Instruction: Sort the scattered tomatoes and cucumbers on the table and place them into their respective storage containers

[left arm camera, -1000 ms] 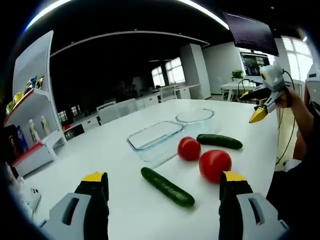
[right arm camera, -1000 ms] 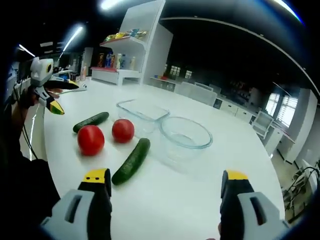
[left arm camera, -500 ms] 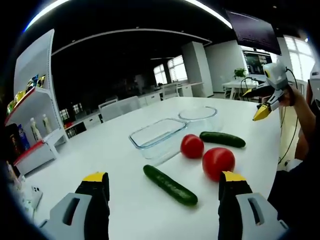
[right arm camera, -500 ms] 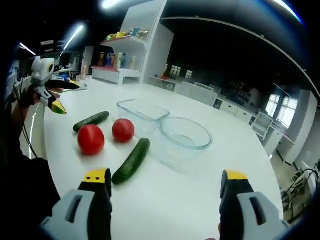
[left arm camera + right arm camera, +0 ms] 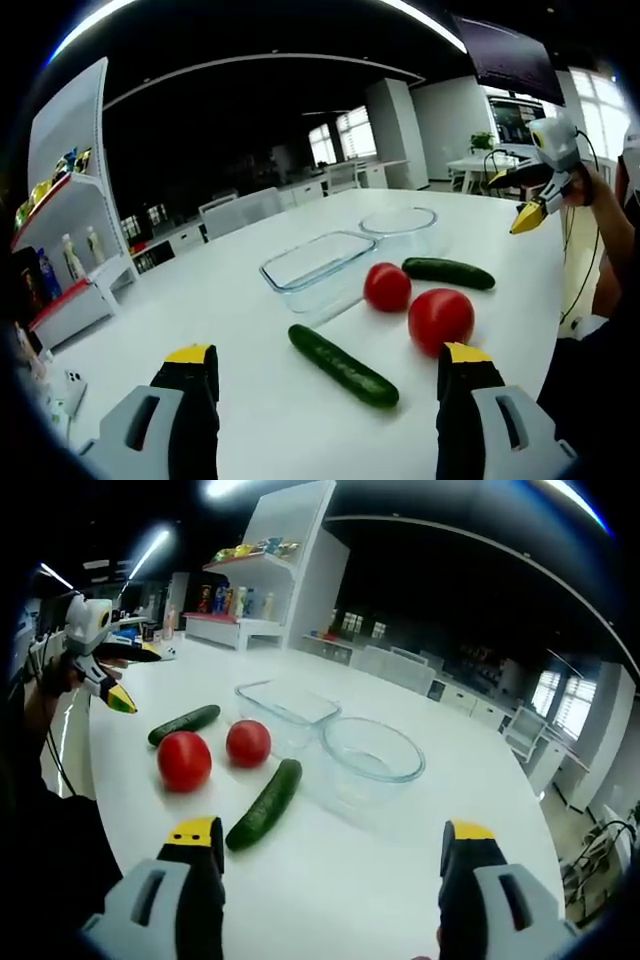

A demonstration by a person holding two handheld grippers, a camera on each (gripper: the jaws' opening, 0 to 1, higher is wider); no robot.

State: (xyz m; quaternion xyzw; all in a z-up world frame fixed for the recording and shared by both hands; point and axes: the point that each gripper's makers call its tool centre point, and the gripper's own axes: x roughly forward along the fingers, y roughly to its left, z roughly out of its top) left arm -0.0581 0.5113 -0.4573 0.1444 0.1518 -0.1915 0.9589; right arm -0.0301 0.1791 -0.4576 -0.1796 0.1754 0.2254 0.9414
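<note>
Red tomatoes (image 5: pixel 440 319): two; cucumbers (image 5: pixel 343 365): two; glass containers (image 5: pixel 318 268): two

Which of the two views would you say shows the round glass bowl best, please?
The right gripper view: the round glass bowl sits near its centre, rim and empty inside fully visible. In the left gripper view it lies farther off, partly behind the rectangular glass dish.

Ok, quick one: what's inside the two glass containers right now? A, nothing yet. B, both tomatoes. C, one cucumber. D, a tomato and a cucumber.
A: the rectangular glass dish and the round glass bowl both show bare glass, while the two tomatoes and two cucumbers lie on the white table beside them.
</note>
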